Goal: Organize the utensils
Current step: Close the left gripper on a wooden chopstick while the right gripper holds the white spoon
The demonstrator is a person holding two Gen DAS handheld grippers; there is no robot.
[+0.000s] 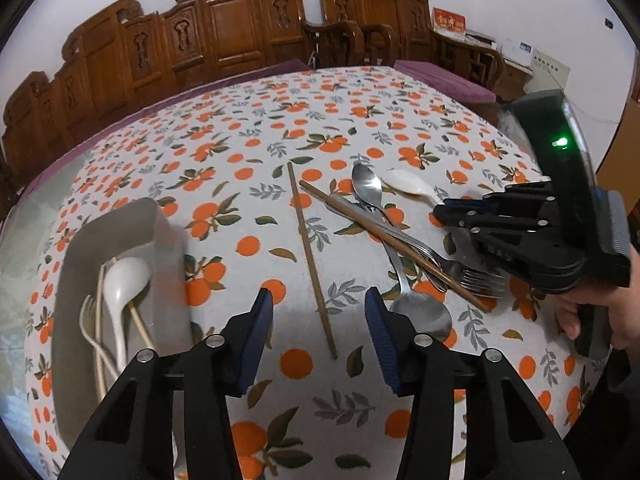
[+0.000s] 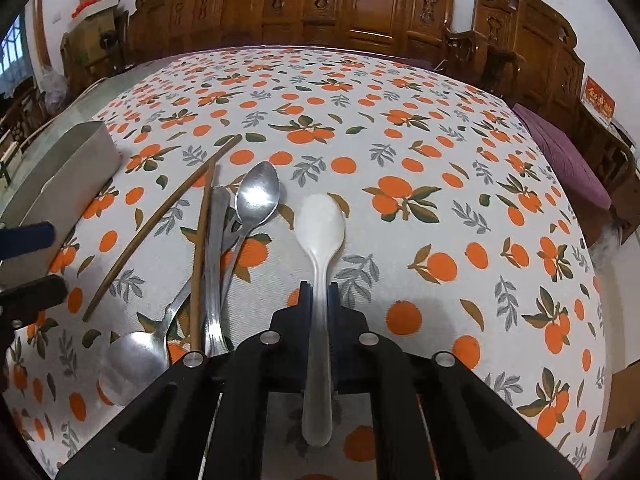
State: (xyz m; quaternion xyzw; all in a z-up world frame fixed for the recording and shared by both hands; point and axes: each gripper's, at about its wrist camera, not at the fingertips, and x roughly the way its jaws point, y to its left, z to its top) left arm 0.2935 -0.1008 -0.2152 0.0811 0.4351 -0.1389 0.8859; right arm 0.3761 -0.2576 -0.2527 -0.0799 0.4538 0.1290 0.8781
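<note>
An orange-patterned tablecloth (image 2: 400, 128) carries a grey rectangular tray (image 1: 120, 232) of pale utensils. The left gripper (image 1: 320, 320) gapes wide over a brown wooden chopstick (image 1: 312, 264). The right gripper (image 2: 320, 300) pinches a translucent white plastic spoon (image 2: 320, 224), beside metal cutlery (image 2: 218, 240).

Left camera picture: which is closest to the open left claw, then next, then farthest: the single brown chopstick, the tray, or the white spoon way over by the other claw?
1. Single brown chopstick: its tip lies just ahead of the left claw, between the pads.
2. Gray tray: off to the left side.
3. White spoon: far right, held in the right claw.
</note>
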